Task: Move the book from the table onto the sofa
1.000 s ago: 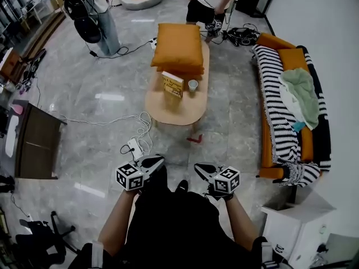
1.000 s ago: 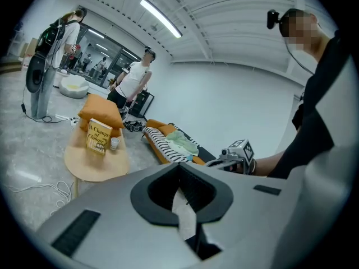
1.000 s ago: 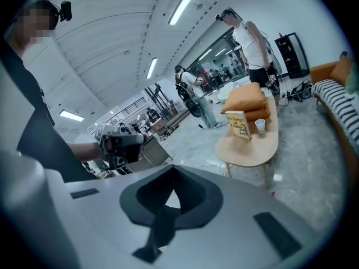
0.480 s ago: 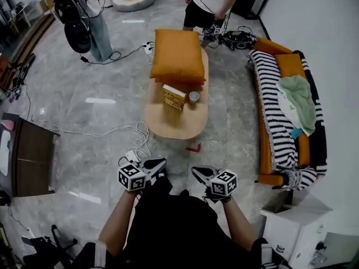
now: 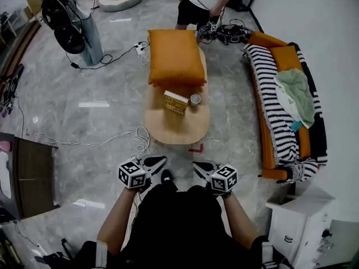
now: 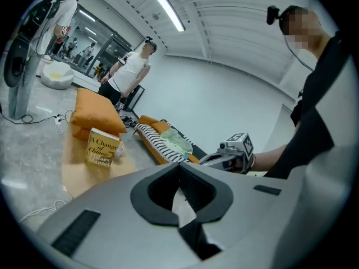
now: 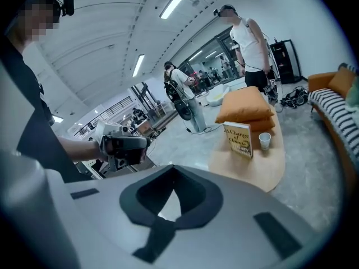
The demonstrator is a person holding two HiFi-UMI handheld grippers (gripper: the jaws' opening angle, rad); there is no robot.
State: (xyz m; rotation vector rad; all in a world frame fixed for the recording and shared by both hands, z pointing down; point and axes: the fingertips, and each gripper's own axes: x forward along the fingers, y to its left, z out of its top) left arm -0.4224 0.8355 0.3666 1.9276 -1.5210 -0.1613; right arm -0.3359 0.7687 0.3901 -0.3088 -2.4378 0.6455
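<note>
Cushions [image 5: 175, 56] hide table's [image 5: 176, 132] far end behind book [image 5: 175, 102].

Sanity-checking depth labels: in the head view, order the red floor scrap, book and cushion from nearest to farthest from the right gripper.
1. red scrap, on the floor just ahead of the right gripper.
2. book, standing mid-way along the table.
3. cushion, on the table's far end.

Oval wooden coffee table [image 5: 178, 129] on the grey marble floor [image 5: 84, 128], yellow book [image 5: 175, 102] standing upright mid-table, white paper cup [image 5: 195, 99] just beside it, stacked orange cushions [image 5: 175, 56] at the far end
</note>
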